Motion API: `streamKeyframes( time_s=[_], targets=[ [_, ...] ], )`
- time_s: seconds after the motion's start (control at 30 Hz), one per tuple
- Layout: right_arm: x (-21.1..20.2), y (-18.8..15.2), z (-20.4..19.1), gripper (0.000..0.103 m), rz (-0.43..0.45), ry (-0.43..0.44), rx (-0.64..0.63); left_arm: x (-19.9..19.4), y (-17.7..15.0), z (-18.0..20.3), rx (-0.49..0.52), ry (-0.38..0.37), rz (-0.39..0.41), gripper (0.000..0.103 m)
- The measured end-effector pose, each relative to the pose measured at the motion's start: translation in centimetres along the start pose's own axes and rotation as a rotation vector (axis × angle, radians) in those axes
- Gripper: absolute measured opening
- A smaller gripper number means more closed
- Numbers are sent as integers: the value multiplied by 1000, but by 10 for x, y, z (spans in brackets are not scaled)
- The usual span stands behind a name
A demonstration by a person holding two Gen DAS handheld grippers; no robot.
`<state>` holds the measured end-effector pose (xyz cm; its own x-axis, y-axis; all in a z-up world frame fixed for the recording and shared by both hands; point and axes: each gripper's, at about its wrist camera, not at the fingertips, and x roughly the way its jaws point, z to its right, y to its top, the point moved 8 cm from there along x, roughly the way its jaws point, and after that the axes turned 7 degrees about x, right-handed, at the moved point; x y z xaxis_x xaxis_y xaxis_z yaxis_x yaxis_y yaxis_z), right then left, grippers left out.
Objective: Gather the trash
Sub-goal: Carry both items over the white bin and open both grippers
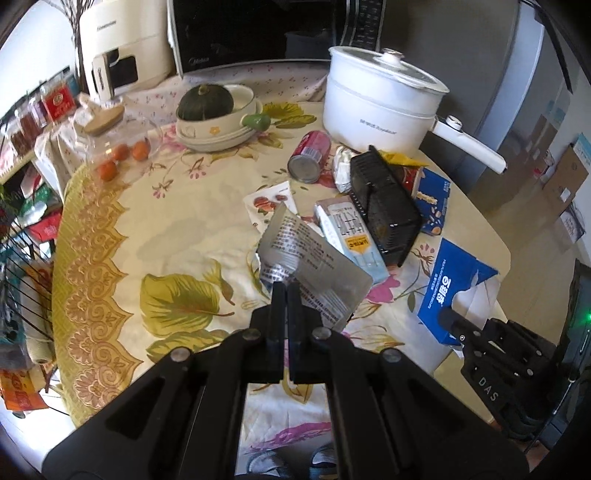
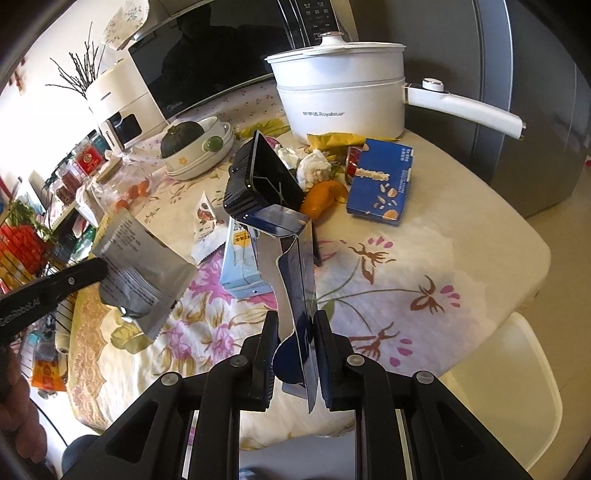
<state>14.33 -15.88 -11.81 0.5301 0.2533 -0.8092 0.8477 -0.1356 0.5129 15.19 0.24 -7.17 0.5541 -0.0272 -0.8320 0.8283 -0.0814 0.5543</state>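
Observation:
My left gripper is shut on a silver foil wrapper and holds it above the table; the wrapper also shows in the right wrist view. My right gripper is shut on a torn blue carton, seen in the left wrist view at the table's right edge. Trash lies on the flowered tablecloth: a black plastic tray, a pale milk carton, a red can on its side, a blue snack box, crumpled tissue, orange peel, a small printed sachet.
A white electric pot with a long handle stands at the back right. A bowl with a green squash, a glass jar with tomatoes, a microwave and a white appliance stand behind. A wire rack stands left.

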Motion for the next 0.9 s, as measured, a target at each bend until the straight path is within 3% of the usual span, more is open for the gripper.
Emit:
streamKeyframes(
  time_s=[0.27, 0.43, 0.7, 0.9],
  targets=[
    [-20, -6, 13, 19, 27, -20, 14, -17, 1, 29, 66, -21, 26, 1],
    [-33, -11, 31, 19, 39, -30, 48, -24, 0, 60, 123, -74, 20, 1],
    [-58, -26, 82, 19, 53, -65, 132, -28, -2, 142, 262, -201, -30, 1],
    [-73, -49, 144, 19, 40, -121, 252, -22, -14, 213, 399, -283, -102, 1]
  ],
)
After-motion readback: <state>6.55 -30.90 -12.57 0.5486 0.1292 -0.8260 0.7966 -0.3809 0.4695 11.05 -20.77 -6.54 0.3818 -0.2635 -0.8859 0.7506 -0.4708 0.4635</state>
